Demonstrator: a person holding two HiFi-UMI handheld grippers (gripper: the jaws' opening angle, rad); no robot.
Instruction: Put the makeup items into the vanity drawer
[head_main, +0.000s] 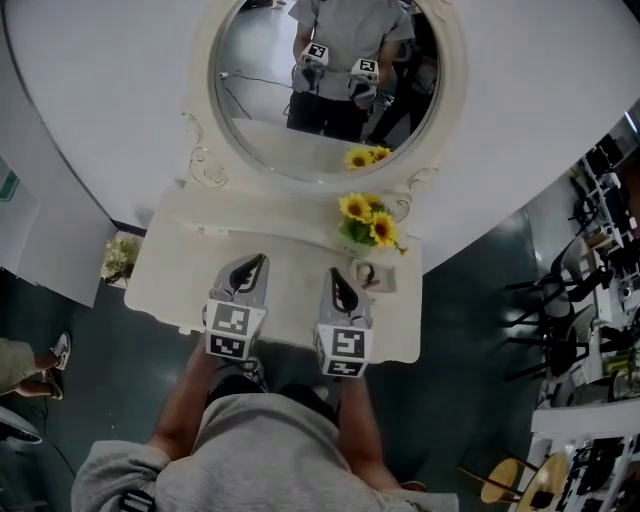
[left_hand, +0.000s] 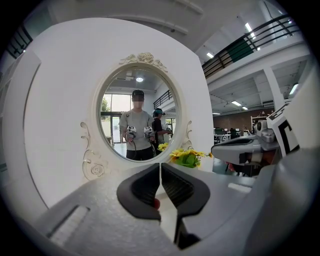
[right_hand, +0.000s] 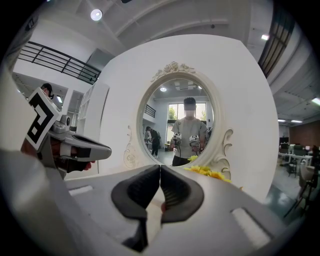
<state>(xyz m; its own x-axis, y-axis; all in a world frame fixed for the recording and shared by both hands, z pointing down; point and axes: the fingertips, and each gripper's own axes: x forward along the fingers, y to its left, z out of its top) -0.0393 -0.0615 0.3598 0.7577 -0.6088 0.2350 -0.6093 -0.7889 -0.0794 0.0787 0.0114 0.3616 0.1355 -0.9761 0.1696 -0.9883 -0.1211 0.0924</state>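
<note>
L gripper (head_main: 257, 266) and R gripper (head_main: 337, 281) are level over the vanity bench (head_main: 195, 262). Fingers (left_hand: 142, 190) of both are pressed together, empty. Sunflowers (head_main: 366, 222) at bench rear, below mirror (head_main: 270, 140).

Head view: from above, steeply down onto white vanity desk (head_main: 293, 275).
Gripper views: low, near desk, facing oval white-framed mirror (left_hand: 140, 117), seen in all three.
</note>
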